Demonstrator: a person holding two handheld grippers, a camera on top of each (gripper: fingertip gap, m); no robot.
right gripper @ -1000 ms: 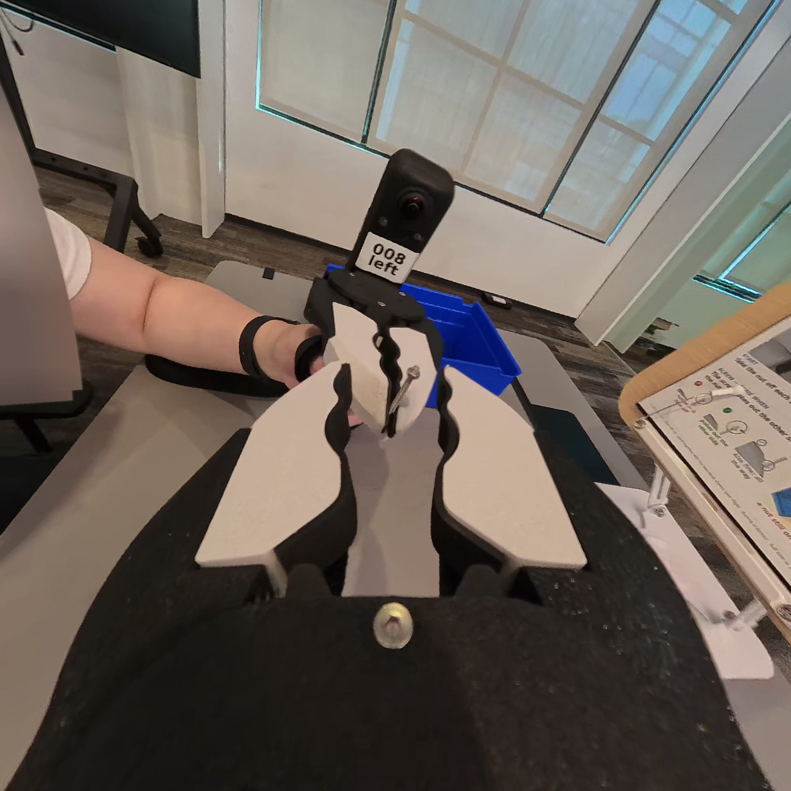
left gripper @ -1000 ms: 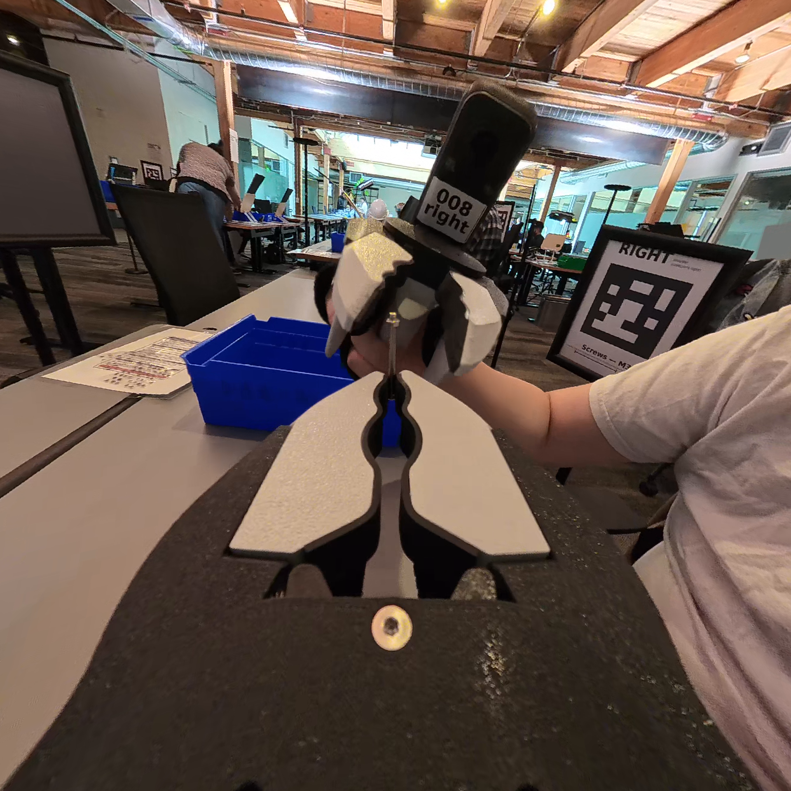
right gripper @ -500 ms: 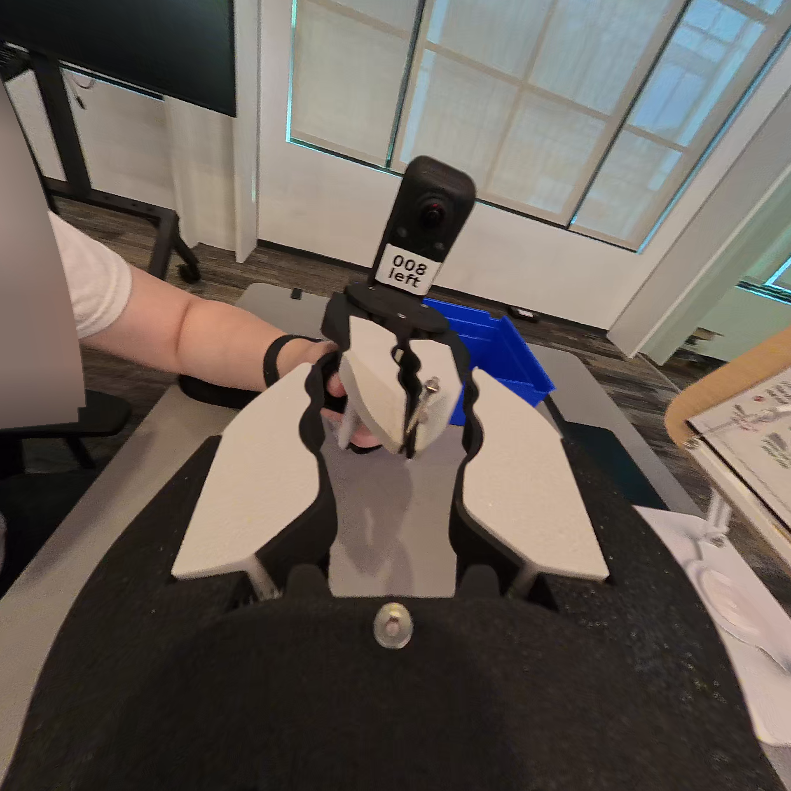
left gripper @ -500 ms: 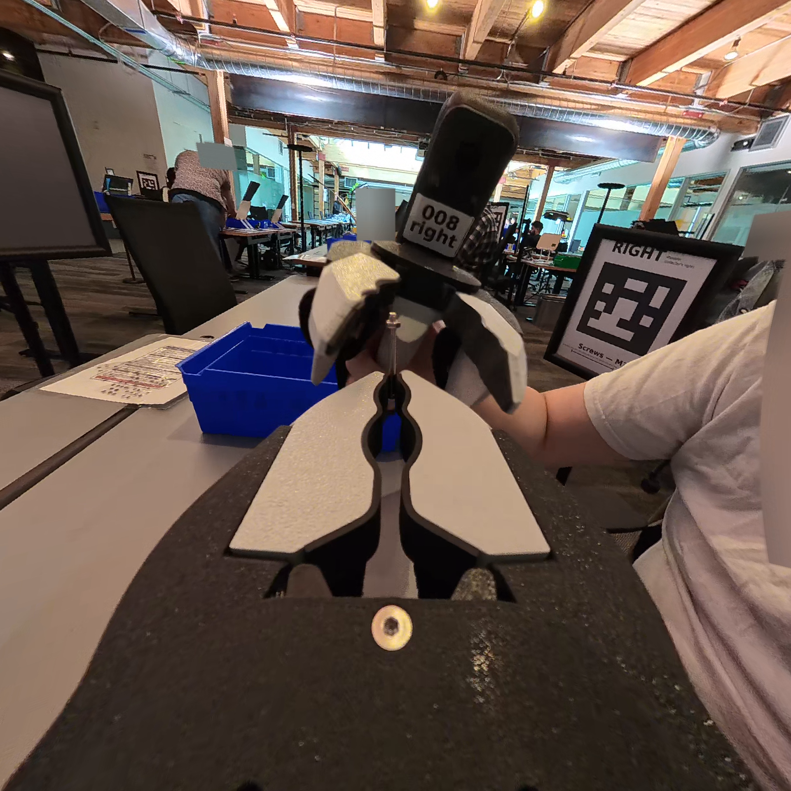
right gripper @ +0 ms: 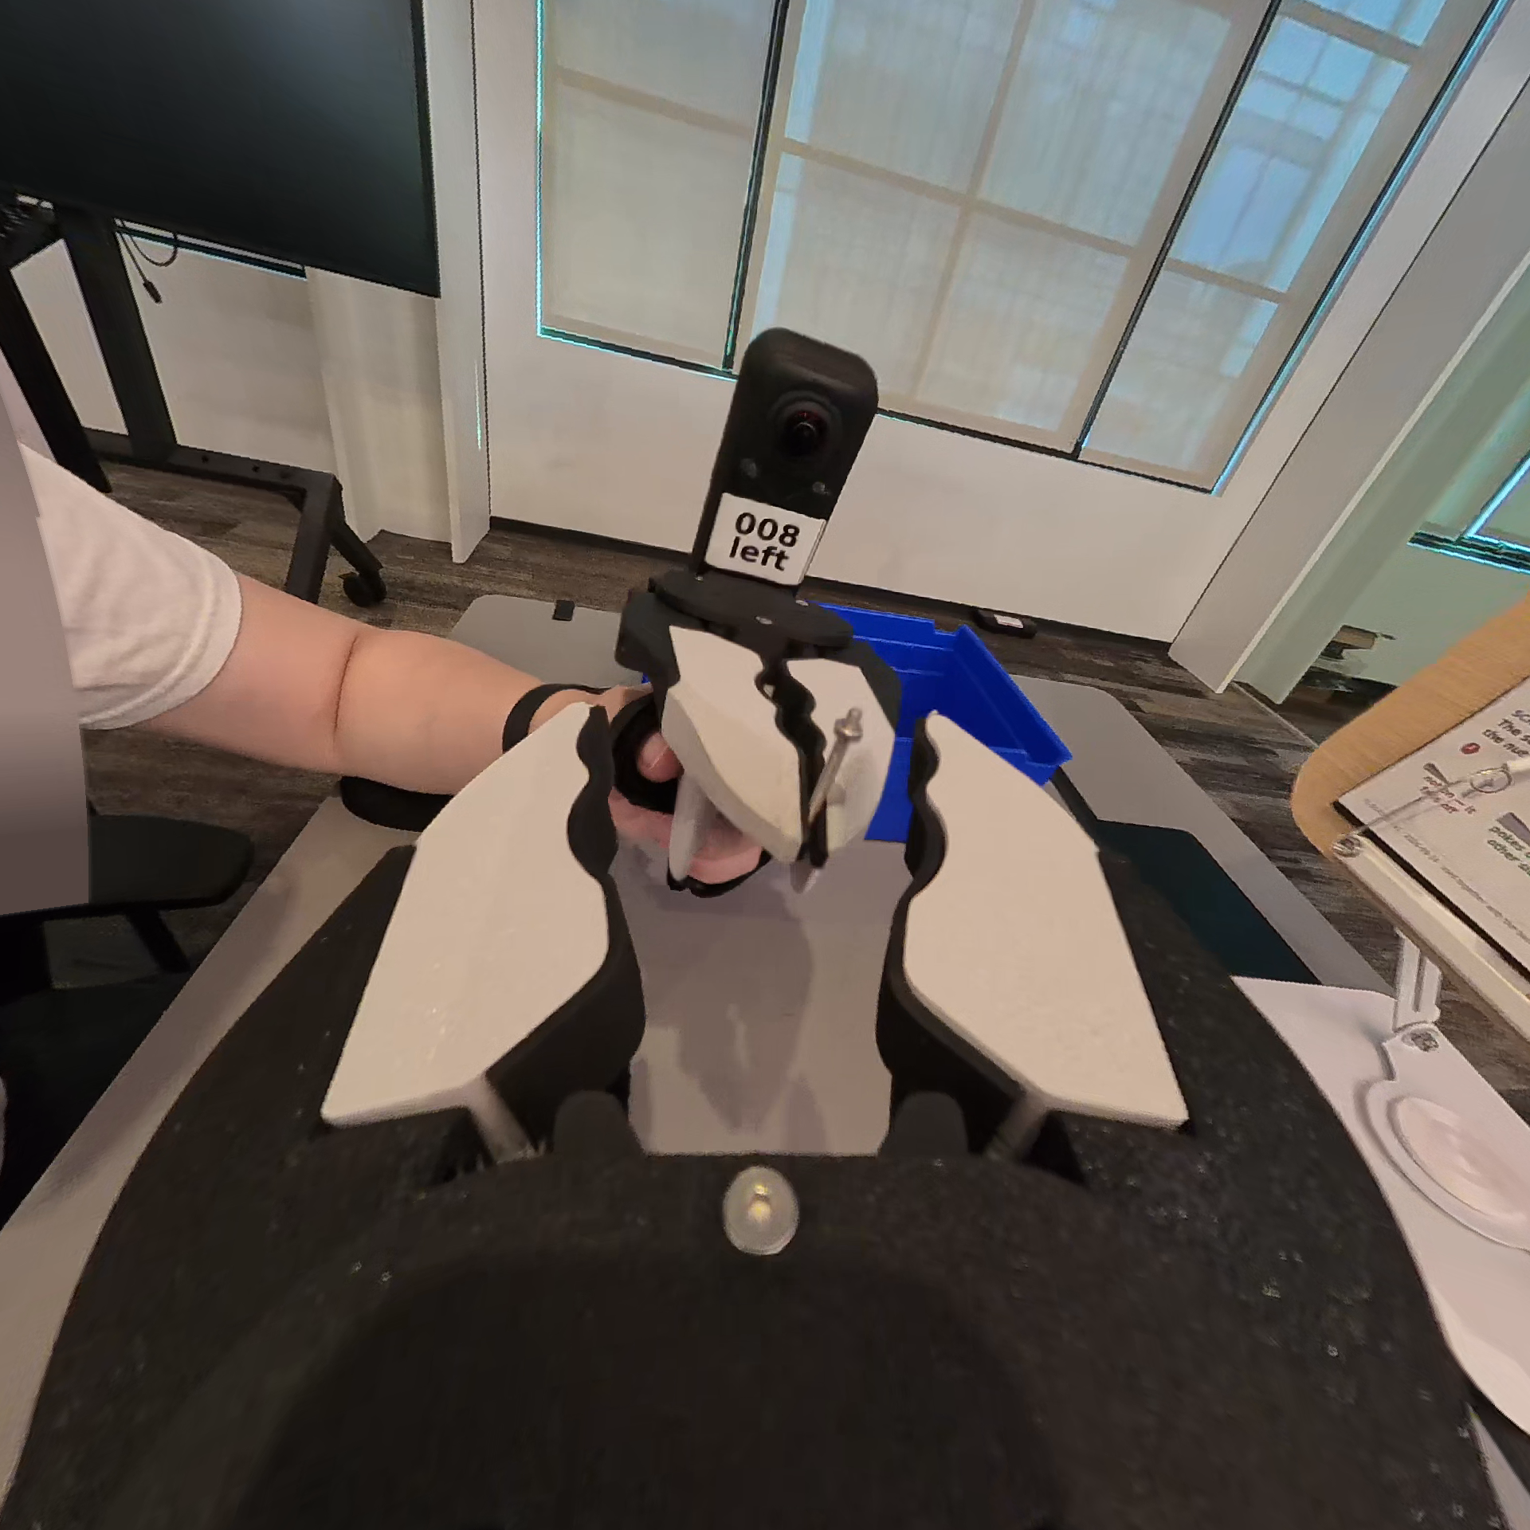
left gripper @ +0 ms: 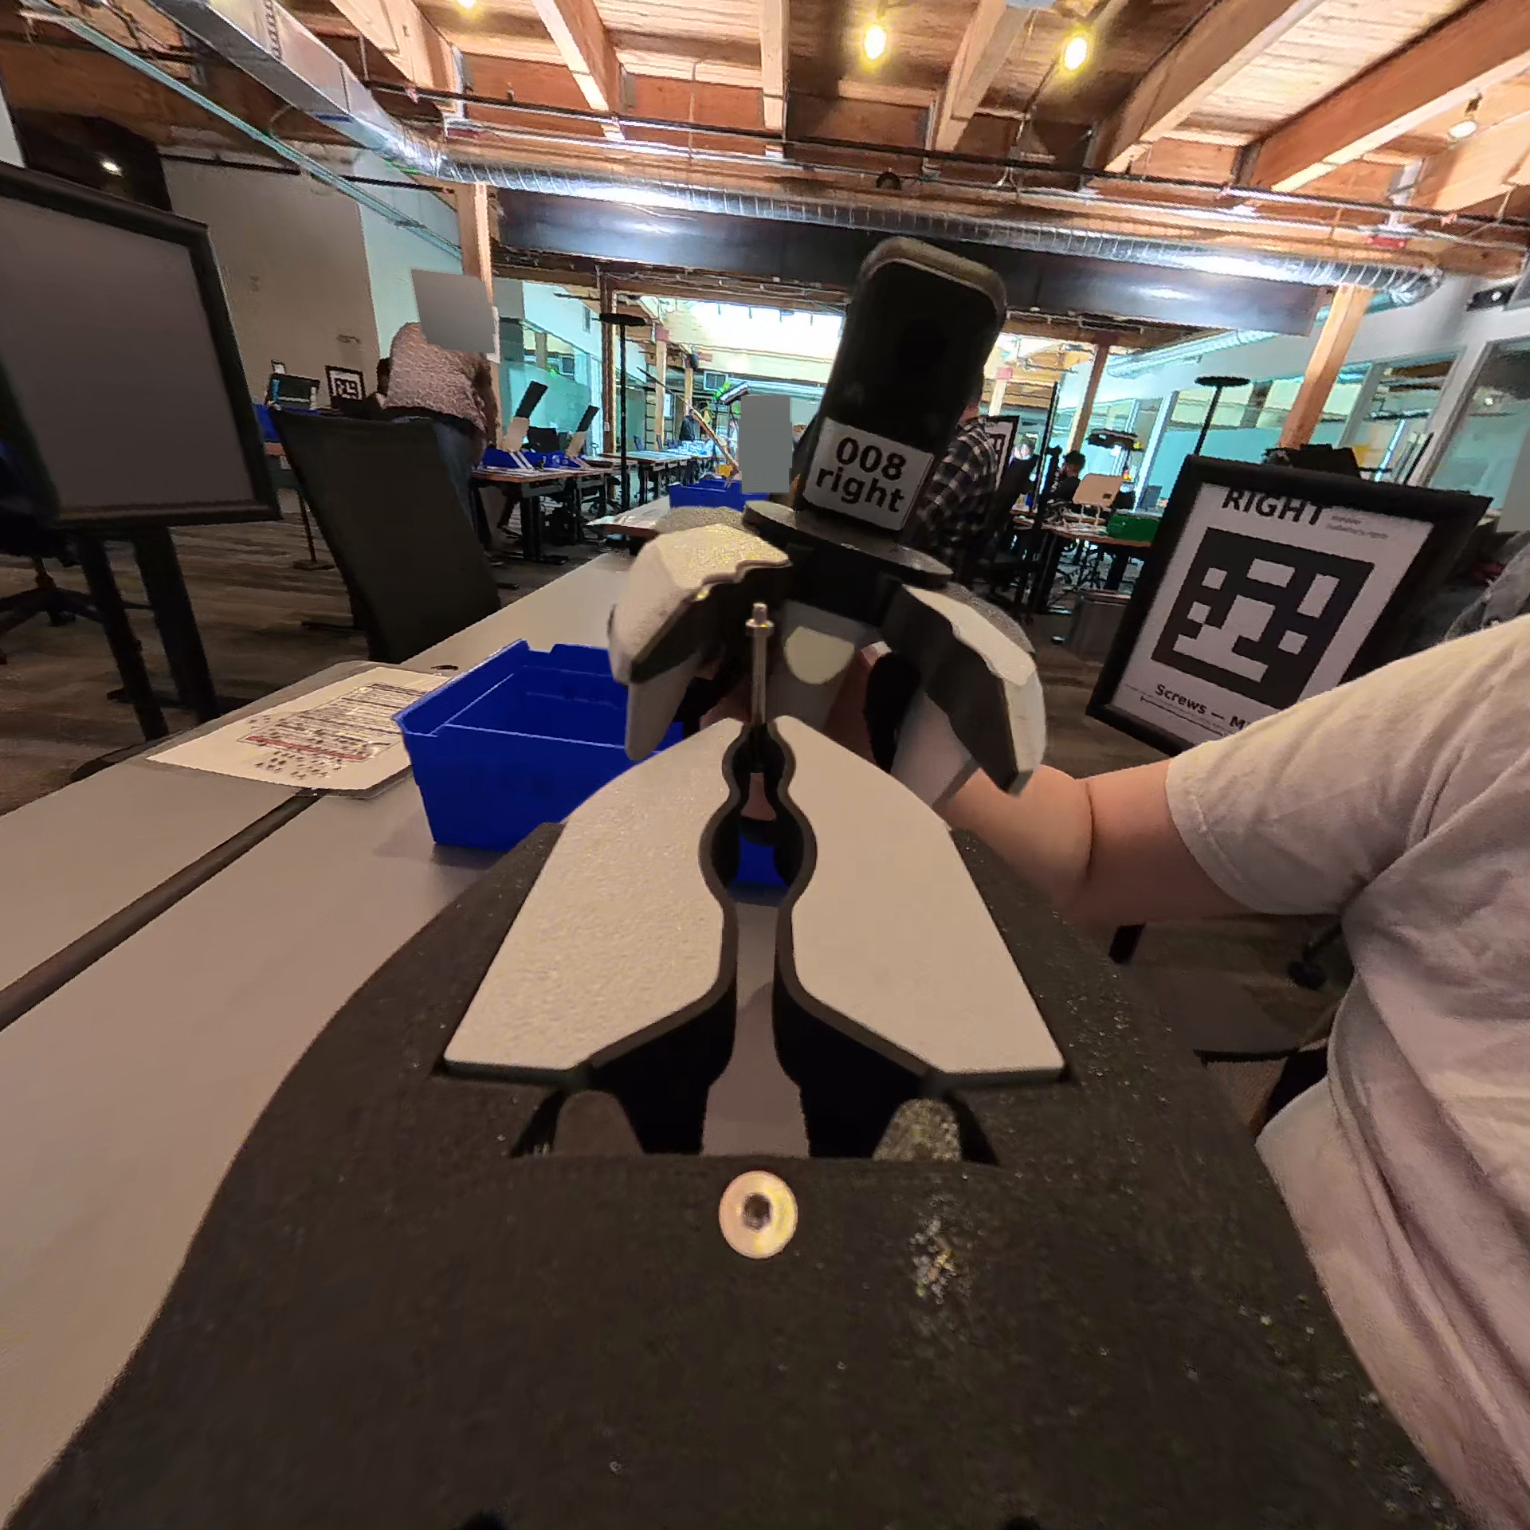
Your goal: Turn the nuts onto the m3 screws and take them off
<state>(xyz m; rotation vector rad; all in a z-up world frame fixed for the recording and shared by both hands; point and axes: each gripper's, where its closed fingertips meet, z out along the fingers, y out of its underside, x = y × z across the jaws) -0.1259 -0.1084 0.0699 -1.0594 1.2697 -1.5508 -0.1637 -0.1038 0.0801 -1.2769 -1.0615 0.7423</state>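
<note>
My left gripper [left gripper: 757, 733] is shut on the lower end of a thin metal screw [left gripper: 755, 675], which stands up from its tips with the head on top. The right wrist view shows the same gripper [right gripper: 807, 853] holding the tilted screw [right gripper: 834, 766]. My right gripper [right gripper: 760, 728] is open wide and empty, and faces the left one. Its fingers stand on either side of the left gripper's tips without touching them. In the left wrist view it [left gripper: 815, 662] sits just behind the screw, jaws spread. I cannot make out a nut.
A blue bin [left gripper: 513, 745] stands on the grey table [left gripper: 165, 952] behind the grippers; it also shows in the right wrist view [right gripper: 977, 712]. A printed sheet [left gripper: 315, 728] lies at left. A framed marker sign [left gripper: 1275, 613] stands at right. An instruction board [right gripper: 1449, 795] and white paper [right gripper: 1325, 1101] lie at right. My left and right fingertips are right by each other.
My right gripper has opened wider and drawn back a little from the screw head. The left gripper keeps its hold on the screw.
</note>
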